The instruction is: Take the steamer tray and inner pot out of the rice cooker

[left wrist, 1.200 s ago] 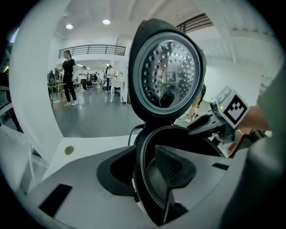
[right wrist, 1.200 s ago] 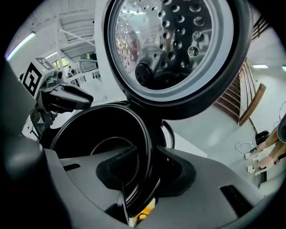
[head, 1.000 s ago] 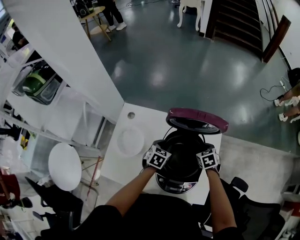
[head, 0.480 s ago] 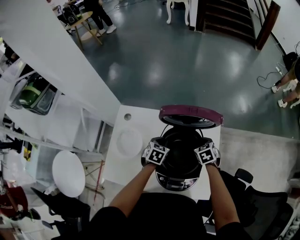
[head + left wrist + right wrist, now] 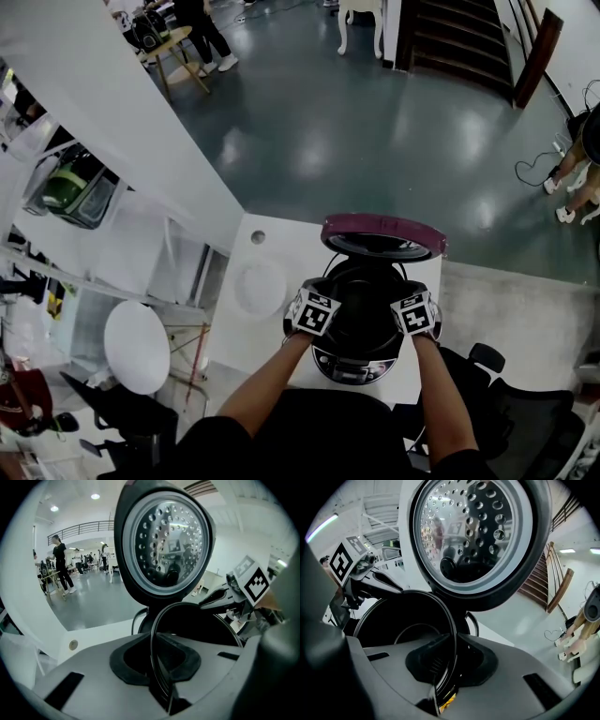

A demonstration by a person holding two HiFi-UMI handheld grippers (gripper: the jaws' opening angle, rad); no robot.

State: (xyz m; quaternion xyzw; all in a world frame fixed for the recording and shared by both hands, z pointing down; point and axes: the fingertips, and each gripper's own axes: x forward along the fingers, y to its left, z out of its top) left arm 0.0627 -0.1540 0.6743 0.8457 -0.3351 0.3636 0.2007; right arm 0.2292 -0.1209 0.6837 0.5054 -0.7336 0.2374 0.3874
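Note:
The rice cooker (image 5: 361, 364) stands open on the white table (image 5: 281, 246), its maroon lid (image 5: 382, 234) tipped up at the back. Inside it sits the black inner pot (image 5: 366, 314). My left gripper (image 5: 317, 309) is at the pot's left side. In the left gripper view the thin black rim (image 5: 157, 634) runs between the pads of the left gripper (image 5: 157, 667), which press on it. My right gripper (image 5: 415, 312) is at the pot's right side. Its jaws are closing, and the rim (image 5: 451, 634) is pinched between the pads of the right gripper (image 5: 445, 667). No steamer tray shows in the pot.
A pale round dish (image 5: 260, 284) lies on the table left of the cooker, beyond it a small round hole (image 5: 258, 237). The lid's perforated metal plate (image 5: 168, 545) hangs over the pot. An office chair (image 5: 487, 375) stands at the right, shelving at the left.
Both hands stay at the sides of the pot. Only the head view has shifted a little.

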